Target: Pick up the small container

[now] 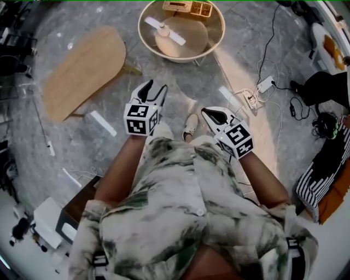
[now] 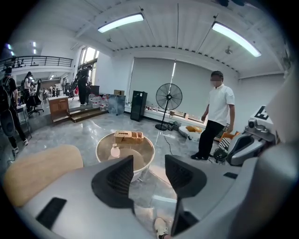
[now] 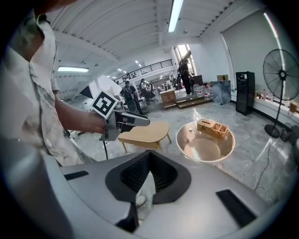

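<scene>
Carried at waist, approach unstarted: left gripper [image 2: 149, 175] parted, right gripper [image 3: 148, 161] closed, both empty; small container [image 1: 163, 31], probably that bottle, sits on round table [image 1: 210, 30].

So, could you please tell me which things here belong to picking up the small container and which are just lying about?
For the job: small white container on the round table; left tool, open; right tool, shut.

Just lying about: wooden box, oval wooden table, power strip, standing fan.
</scene>
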